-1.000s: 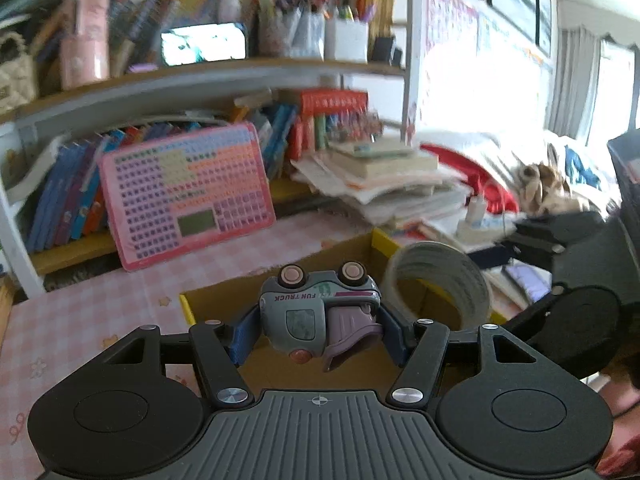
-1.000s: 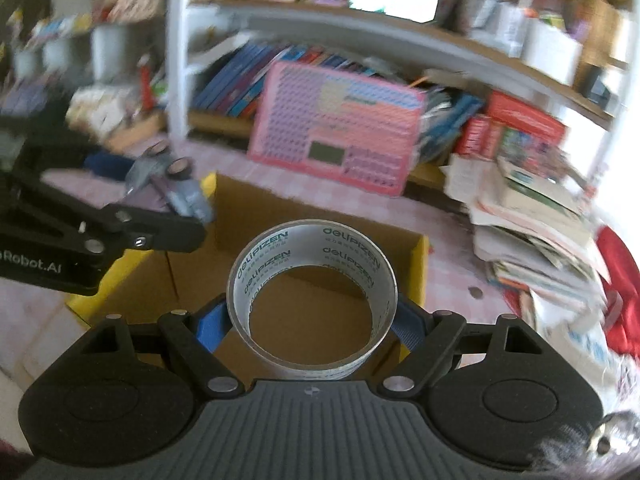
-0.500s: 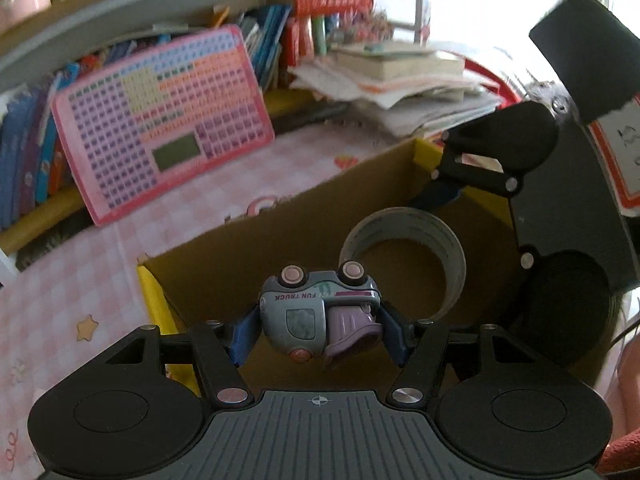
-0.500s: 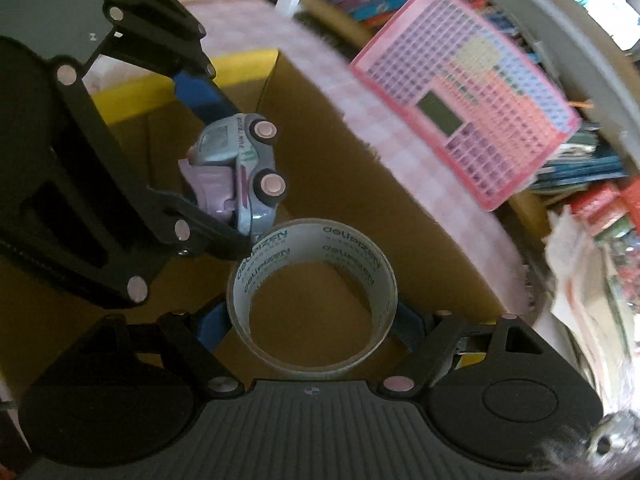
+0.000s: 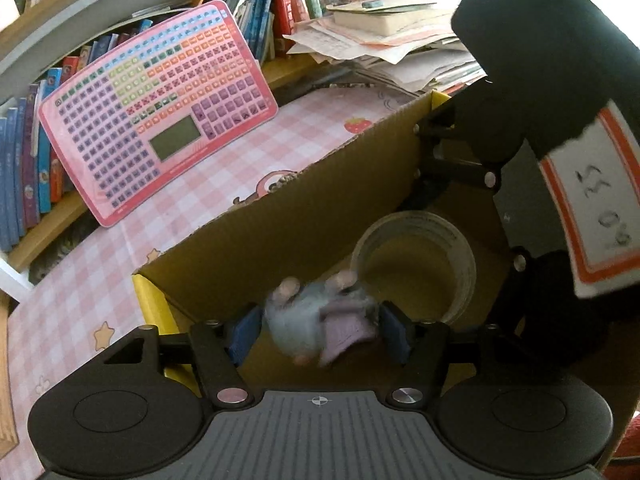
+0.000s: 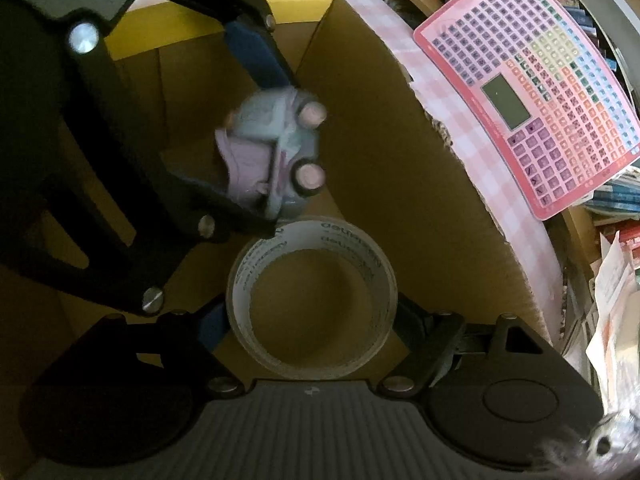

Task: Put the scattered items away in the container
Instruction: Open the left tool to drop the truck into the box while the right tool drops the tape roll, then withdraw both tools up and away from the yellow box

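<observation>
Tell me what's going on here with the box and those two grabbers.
A person is tidying things into a cardboard box. The left gripper has opened and the toy car looks blurred, as if dropping out. The right gripper holds a roll of tape low inside the box, not yet released.

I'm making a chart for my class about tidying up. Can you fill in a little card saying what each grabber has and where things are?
left gripper: open; toy car blurred between its fingers, apparently dropping
right gripper: shut on tape roll
container: cardboard box, both grippers over its inside
car position: next to the tape roll, above the box floor
outside the box: pink keyboard toy leaning on the bookshelf
table cover: pink checked cloth
</observation>
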`<control>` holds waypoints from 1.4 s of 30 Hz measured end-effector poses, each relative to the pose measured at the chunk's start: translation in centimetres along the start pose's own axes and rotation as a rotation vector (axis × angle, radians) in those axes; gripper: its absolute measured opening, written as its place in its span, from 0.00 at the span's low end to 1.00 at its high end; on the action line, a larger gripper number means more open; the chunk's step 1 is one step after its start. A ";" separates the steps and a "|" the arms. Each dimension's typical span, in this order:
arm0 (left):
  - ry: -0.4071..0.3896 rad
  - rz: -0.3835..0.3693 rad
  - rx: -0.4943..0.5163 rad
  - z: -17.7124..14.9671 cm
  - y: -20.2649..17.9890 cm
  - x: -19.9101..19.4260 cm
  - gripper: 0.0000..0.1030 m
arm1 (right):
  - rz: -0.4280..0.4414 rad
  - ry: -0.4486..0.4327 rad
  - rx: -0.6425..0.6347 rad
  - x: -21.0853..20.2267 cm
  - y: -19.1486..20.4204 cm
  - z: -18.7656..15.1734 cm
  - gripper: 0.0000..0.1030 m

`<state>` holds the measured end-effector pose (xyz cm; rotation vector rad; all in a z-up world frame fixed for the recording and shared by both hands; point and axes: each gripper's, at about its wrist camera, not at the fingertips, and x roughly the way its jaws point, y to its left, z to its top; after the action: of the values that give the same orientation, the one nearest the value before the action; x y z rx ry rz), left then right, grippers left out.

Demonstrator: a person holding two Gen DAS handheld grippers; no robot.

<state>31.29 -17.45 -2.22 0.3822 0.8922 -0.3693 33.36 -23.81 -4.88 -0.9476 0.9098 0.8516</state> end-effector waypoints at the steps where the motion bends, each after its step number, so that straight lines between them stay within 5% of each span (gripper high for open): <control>1: 0.000 -0.004 0.002 0.0 0.0 0.0 0.69 | 0.003 0.000 0.005 0.0 -0.1 0.0 0.80; 16: -0.116 0.061 0.006 -1.0 -0.8 -4.2 0.87 | -0.057 -0.115 0.125 -4.0 -0.7 -1.1 0.88; 24: -0.237 0.103 -0.081 -2.7 0.0 -9.2 0.93 | -0.105 -0.260 0.330 -9.1 -1.3 -2.0 0.88; 34: -0.347 0.147 -0.246 -6.5 1.9 -15.6 0.97 | -0.184 -0.428 0.602 -14.7 3.2 -3.6 0.89; 42: -0.383 0.163 -0.283 -9.8 2.5 -17.7 0.98 | -0.276 -0.468 0.839 -17.1 6.9 -4.6 0.94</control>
<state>15.63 -8.03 6.88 0.1137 0.5235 -0.1532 19.71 -29.01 7.24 -0.1175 0.6095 0.3549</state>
